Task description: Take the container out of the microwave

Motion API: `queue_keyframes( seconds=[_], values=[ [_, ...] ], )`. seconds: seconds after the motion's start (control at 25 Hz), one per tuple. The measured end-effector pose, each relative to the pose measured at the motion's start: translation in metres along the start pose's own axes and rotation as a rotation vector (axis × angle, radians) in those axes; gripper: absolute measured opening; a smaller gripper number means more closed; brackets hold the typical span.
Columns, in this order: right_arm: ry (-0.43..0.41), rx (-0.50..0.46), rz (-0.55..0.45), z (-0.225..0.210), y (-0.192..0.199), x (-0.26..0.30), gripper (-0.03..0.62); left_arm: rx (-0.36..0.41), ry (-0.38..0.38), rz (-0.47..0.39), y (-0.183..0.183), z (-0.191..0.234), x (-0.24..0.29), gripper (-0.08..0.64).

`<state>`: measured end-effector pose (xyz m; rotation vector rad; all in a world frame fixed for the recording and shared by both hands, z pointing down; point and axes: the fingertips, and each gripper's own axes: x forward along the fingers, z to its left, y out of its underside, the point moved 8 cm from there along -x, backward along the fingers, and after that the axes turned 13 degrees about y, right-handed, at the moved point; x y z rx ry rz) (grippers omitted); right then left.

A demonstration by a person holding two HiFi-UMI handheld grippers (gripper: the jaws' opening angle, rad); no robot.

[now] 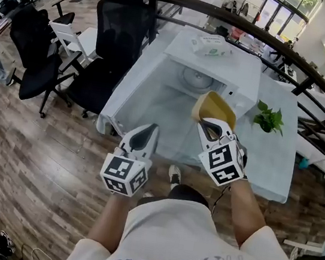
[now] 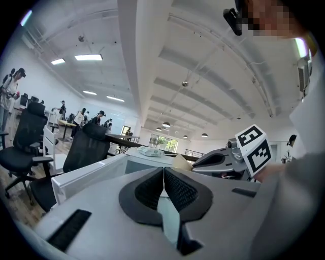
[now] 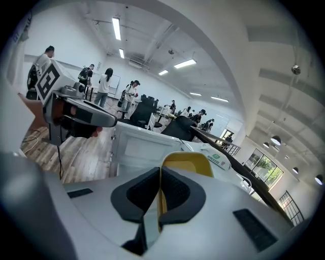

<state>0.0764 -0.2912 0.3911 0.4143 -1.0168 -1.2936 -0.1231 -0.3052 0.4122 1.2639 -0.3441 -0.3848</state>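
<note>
The white microwave (image 1: 216, 74) stands on a table with its door (image 1: 133, 89) swung open to the left; the glass turntable (image 1: 195, 80) shows inside. My right gripper (image 1: 209, 125) is shut on the near rim of a yellow container (image 1: 215, 108), which hangs in front of the microwave's opening. In the right gripper view the pads (image 3: 173, 189) pinch the yellow container (image 3: 186, 162) by its rim. My left gripper (image 1: 148, 130) is shut with nothing in it, lower and to the left, before the open door. In the left gripper view its jaws (image 2: 163, 170) meet, and the right gripper (image 2: 223, 159) shows beside them.
A green and white packet (image 1: 211, 45) lies on the microwave's top. A small green plant (image 1: 268, 119) stands on the white tablecloth (image 1: 272, 167) to the right. Black office chairs (image 1: 113, 34) stand at the left, and a dark curved railing (image 1: 255, 34) runs behind the table.
</note>
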Motion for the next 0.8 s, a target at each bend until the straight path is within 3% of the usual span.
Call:
queue_keyframes(
  seconds=[0.8],
  values=[
    [-0.029,-0.029,-0.024,0.013,-0.012,-0.010,0.032,-0.005,-0.001,-0.002,0.003,-0.003,-0.009,0.035]
  ],
)
